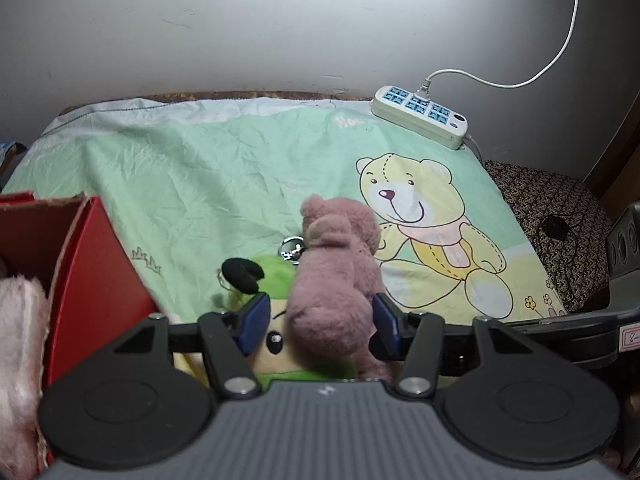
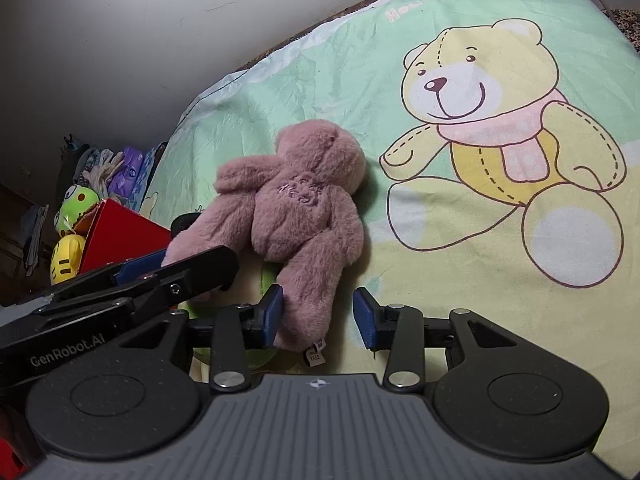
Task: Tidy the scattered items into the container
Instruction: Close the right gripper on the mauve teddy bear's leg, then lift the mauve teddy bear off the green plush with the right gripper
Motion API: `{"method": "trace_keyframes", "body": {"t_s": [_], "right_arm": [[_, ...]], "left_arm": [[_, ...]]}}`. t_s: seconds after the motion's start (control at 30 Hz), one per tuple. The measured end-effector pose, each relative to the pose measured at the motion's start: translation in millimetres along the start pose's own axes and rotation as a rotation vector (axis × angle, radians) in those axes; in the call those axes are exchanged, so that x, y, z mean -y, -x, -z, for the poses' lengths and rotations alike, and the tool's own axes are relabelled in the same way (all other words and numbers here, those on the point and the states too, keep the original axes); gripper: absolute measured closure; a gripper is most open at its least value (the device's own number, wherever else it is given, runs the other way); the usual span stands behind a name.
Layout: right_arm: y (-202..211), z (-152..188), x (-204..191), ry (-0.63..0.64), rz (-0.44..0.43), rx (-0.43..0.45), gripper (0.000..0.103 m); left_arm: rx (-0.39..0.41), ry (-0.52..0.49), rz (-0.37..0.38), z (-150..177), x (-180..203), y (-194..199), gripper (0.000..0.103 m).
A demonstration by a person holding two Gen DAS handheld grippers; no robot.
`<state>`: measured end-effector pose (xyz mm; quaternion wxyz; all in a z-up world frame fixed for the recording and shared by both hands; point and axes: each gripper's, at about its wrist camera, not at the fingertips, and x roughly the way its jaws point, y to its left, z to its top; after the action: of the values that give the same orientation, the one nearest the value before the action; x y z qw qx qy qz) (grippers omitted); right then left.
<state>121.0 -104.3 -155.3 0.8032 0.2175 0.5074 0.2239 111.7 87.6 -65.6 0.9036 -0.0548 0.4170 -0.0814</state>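
A pink plush bear (image 1: 332, 280) (image 2: 296, 204) lies face down on the green cartoon cloth (image 1: 200, 184), partly on top of a green and yellow plush toy (image 1: 276, 276). My left gripper (image 1: 320, 322) straddles the bear. Its right pad touches the fur, and a narrow gap shows at its left pad. In the right wrist view the left gripper (image 2: 176, 258) reaches in over the bear's arm. My right gripper (image 2: 319, 316) is open around the bear's leg, with the left pad against it. The red cardboard box (image 1: 100, 260) (image 2: 124, 232) stands on the left.
A pale pink fluffy item (image 1: 20, 340) lies in the box. A green frog toy (image 2: 78, 200) and a yellow toy (image 2: 66, 258) sit at the box's far side. A metal ring (image 1: 292, 248) lies by the bear. A power strip (image 1: 420, 114) sits at the back right.
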Motion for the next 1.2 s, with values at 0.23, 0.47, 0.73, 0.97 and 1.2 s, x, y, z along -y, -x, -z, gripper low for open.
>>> {"method": "trace_keyframes", "body": {"t_s": [0.23,0.47,0.73,0.97,1.2], "right_arm": [[-16.8,1.0,8.7,-0.106,-0.033,-0.028,0.065],[-16.3,2.8,3.7,-0.123,-0.036,-0.033,0.076],[17.7,16.4,6.2,-0.089,0.015,-0.006,0.076],[47.1,43.9,12.5,-0.049,0.13,-0.009,0.076],[62.4,76.2,12.5,-0.01,0.203,-0.052,0.076]], "left_arm": [[-0.006,0.006,0.008,-2.3,-2.0,-4.9,0.053],[-0.016,0.004,0.047,-1.4,1.1,0.5,0.068],[-0.045,-0.009,0.125,8.9,18.0,12.1,0.068],[-0.127,-0.102,0.194,38.0,47.1,15.7,0.068],[-0.235,-0.143,0.25,71.9,56.2,16.3,0.068]]}}
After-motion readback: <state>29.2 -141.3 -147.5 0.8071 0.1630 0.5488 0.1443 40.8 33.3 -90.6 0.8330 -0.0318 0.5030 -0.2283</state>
